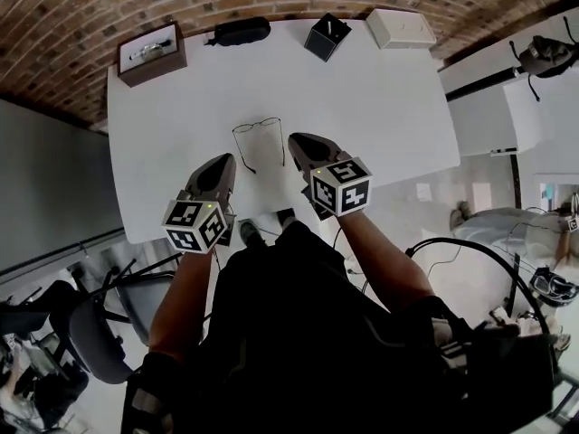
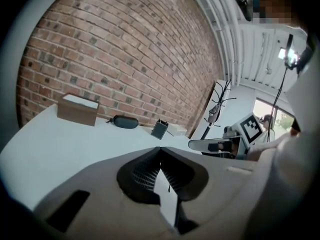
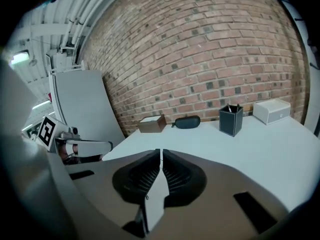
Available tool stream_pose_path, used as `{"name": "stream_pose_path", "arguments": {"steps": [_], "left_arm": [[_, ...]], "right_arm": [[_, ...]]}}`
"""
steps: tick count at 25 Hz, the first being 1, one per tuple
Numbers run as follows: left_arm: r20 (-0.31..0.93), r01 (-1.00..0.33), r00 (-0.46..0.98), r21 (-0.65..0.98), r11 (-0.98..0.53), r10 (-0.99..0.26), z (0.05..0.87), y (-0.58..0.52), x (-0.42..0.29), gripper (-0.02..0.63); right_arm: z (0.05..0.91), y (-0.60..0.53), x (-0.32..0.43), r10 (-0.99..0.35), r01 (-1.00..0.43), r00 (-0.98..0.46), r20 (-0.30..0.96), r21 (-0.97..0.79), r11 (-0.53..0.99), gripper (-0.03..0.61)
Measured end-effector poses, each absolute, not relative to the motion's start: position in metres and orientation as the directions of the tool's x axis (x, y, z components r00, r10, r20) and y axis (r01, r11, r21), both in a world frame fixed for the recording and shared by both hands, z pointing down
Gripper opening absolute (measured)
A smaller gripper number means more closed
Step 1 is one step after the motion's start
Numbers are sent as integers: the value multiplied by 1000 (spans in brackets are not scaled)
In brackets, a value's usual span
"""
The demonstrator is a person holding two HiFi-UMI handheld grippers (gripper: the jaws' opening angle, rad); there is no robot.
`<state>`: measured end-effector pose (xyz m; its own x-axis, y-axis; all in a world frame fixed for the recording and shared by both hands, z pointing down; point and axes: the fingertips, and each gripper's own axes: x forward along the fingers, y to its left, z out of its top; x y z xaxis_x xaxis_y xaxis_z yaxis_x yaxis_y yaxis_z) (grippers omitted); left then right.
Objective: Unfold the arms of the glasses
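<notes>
The thin-rimmed glasses [image 1: 257, 123] lie on the white table [image 1: 380, 107] in the head view, both arms swung out toward me. My left gripper [image 1: 226, 159] hovers just near and left of them, my right gripper [image 1: 294, 139] just right of the right arm; neither touches them. In the left gripper view the left gripper [image 2: 160, 149] has its tips together with nothing between. The right gripper [image 3: 160, 152] is likewise shut and empty in its own view. Both gripper views miss the glasses, hidden below the jaws.
Along the table's far edge stand a brown box [image 1: 152, 52], a black glasses case [image 1: 240, 32], a black pen holder [image 1: 327, 36] and a white box [image 1: 400, 28]. A brick wall lies behind. An office chair [image 1: 86, 333] stands at my left.
</notes>
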<state>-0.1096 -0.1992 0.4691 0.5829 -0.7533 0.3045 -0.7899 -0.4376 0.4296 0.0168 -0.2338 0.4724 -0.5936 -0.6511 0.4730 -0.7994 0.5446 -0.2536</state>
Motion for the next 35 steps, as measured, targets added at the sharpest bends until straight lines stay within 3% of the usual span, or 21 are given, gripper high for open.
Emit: {"name": "stream_pose_path", "arguments": {"steps": [6,19,35], "left_arm": [[210,-807,545,396,-439,-812,416,-179,-142,11],[154,-842,510,290,-455,-846,360,-160,-143,9],[120,-924,340,228,-308,-933,304,-145,-128,9]], "right_arm": [[421,-210,10,-700,-805,-583,412,-180,565,11],[332,-182,26,-804,-835,-549,229,-100,541,9],[296,-185,56,-766,-788,-613,193,-83,610,8]]}}
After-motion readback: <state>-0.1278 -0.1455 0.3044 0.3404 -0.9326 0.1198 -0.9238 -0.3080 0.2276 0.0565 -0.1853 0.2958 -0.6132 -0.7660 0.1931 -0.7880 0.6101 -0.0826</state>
